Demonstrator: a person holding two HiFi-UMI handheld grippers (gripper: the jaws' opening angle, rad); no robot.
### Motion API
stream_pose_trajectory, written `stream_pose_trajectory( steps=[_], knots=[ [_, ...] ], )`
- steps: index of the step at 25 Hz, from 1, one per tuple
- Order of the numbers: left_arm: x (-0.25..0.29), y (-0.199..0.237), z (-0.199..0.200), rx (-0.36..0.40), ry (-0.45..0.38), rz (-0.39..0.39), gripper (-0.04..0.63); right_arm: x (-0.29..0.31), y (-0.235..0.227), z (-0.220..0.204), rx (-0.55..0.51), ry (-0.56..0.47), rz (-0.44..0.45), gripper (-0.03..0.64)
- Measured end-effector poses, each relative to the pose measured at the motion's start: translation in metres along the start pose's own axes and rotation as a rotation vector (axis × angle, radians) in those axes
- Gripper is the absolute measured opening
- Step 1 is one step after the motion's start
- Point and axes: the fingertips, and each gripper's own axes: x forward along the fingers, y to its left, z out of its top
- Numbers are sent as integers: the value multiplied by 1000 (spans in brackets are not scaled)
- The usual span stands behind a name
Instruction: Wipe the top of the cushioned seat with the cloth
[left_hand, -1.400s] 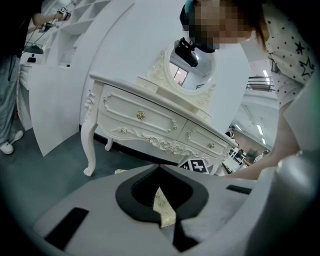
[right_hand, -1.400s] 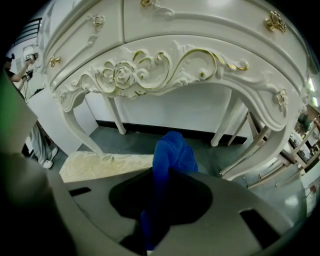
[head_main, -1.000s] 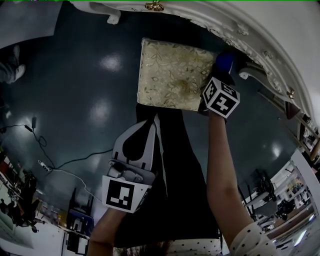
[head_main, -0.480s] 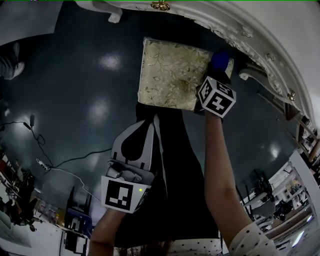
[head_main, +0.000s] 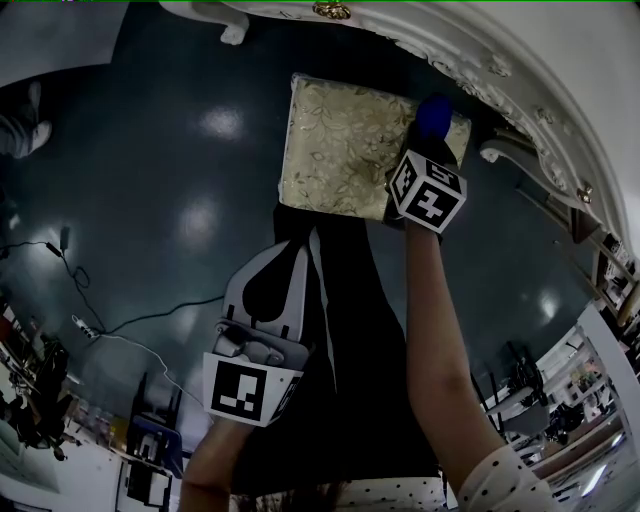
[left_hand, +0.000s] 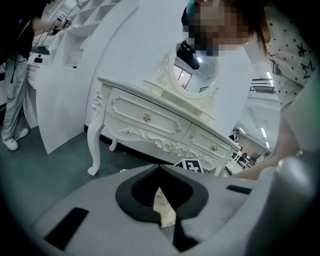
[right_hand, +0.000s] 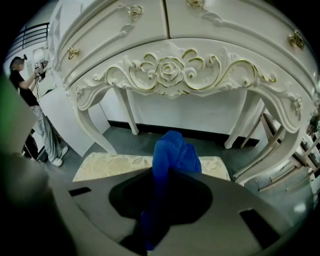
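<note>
The cushioned seat (head_main: 350, 150) has a cream floral top and stands on the dark floor in front of a white dressing table. My right gripper (head_main: 431, 135) is shut on a blue cloth (head_main: 433, 116), held over the seat's far right corner. In the right gripper view the cloth (right_hand: 172, 155) bunches up between the jaws, with the seat (right_hand: 117, 165) just beyond. My left gripper (head_main: 283, 268) hangs well back from the seat, jaws shut with nothing in them. Through its closed jaws a sliver of the seat (left_hand: 164, 207) shows.
The ornate white dressing table (head_main: 470, 70) curves along the far side, its legs (right_hand: 240, 122) close behind the seat. A power strip and cables (head_main: 105, 335) lie on the floor at left. A person (right_hand: 35, 110) stands far left. Cluttered benches line the near edges.
My right gripper has carried the blue cloth farther along the seat's right side toward the far corner. The left gripper has stayed put.
</note>
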Motion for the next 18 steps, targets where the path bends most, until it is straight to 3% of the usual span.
stream_pose_trajectory(
  steps=[18],
  knots=[
    [-10, 6, 1, -14, -26, 36, -5, 3, 34, 3, -16, -7, 52, 81]
  ],
)
